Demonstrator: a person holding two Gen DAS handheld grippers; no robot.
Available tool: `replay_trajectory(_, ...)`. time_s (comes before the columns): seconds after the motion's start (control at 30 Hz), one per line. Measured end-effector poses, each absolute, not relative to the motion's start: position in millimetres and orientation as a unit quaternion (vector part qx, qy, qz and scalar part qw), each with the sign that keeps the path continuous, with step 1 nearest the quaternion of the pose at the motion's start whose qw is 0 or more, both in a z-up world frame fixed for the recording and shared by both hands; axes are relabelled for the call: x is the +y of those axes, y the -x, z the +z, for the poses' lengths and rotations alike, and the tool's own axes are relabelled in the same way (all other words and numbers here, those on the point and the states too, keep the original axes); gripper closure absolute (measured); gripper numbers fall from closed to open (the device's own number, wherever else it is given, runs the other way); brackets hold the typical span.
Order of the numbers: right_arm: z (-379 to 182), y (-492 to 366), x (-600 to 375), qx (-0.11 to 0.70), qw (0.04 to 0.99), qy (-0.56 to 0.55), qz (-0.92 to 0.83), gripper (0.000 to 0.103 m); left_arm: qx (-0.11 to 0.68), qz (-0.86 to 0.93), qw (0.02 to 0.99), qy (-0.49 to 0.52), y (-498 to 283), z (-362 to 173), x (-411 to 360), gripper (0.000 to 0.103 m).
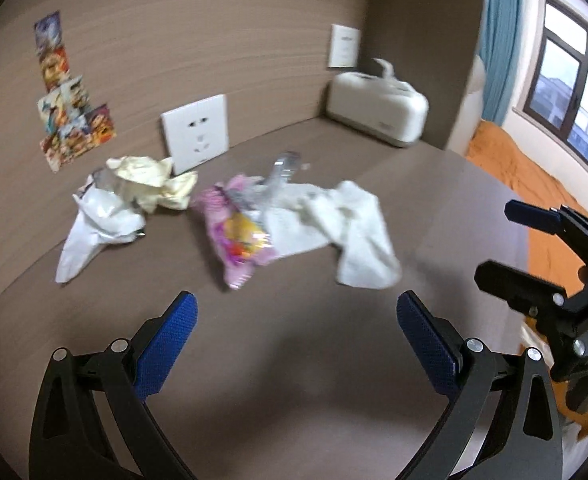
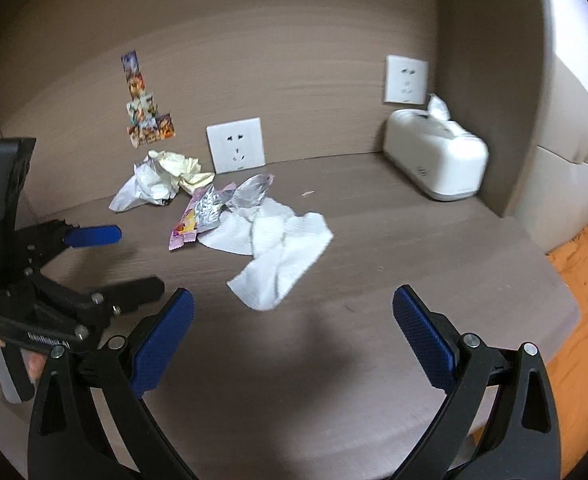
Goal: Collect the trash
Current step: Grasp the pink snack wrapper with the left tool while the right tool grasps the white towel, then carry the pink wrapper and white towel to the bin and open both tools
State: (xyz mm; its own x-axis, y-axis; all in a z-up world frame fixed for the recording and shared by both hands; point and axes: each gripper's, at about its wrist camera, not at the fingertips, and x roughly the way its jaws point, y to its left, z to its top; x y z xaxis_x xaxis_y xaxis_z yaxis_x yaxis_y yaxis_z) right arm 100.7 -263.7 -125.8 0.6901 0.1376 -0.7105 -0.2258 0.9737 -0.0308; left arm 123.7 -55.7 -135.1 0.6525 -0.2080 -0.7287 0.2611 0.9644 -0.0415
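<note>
Trash lies on a brown shelf (image 1: 277,360). A crumpled white tissue (image 1: 346,232) lies in the middle, also in the right wrist view (image 2: 277,248). A pink and yellow snack wrapper (image 1: 237,240) lies left of it (image 2: 189,224), with silver foil (image 2: 253,192) behind. A white plastic bag (image 1: 97,228) and crumpled cream paper (image 1: 153,180) lie at the back left (image 2: 165,176). My left gripper (image 1: 297,312) is open and empty, short of the wrapper and tissue. My right gripper (image 2: 293,308) is open and empty, just short of the tissue's near corner.
A white tissue box (image 1: 378,104) stands at the back right corner (image 2: 434,156). A wall socket (image 1: 195,132) and stickers (image 1: 69,120) are on the back wall. An orange bedcover (image 1: 534,184) lies beyond the shelf's right edge. The other gripper shows in each view (image 1: 542,256) (image 2: 105,256).
</note>
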Motion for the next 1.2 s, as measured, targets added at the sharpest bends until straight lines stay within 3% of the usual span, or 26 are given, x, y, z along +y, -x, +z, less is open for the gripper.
replay_trajectory(0.63,-180.6,-196.7,-237.6,0.447,0.89,0.067,0.064,0.004,0.438,-0.164,0.884,0.015,-224.6,-166.9,-18.0,0.006)
replay_trajectory(0.7,-184.7,-202.2,-234.5,0.452,0.887,0.068,0.065,0.004,0.44,-0.167,0.882,0.016,-227.1,-169.9,-17.1,0.011)
replay_trajectory(0.8,-191.2,-208.3,-227.5,0.461,0.882,0.074,0.065,0.004,0.447,-0.167,0.879,0.006,-229.0,-176.2,-19.1,0.031)
replay_trajectory(0.87,-196.2,-210.5,-221.5,0.468,0.878,0.08,0.067,0.005,0.445,-0.163,0.881,-0.007,-228.6,-178.1,-20.3,0.05)
replay_trajectory(0.97,-198.4,-208.7,-214.3,0.464,0.879,0.079,0.073,0.046,0.444,-0.166,0.88,-0.015,-228.6,-178.9,-19.6,0.067)
replay_trajectory(1.0,-198.4,-207.5,-213.4,0.459,0.882,0.077,0.069,0.069,0.443,-0.169,0.88,-0.012,-228.6,-178.5,-18.7,0.071)
replay_trajectory(1.03,-198.3,-206.7,-214.0,0.461,0.882,0.071,0.067,0.08,0.439,-0.168,0.883,-0.012,-227.9,-176.8,-17.6,0.077)
replay_trajectory(1.2,-194.9,-191.0,-218.7,0.451,0.889,0.049,0.055,0.086,0.434,-0.161,0.886,-0.014,-220.8,-167.9,-13.5,0.079)
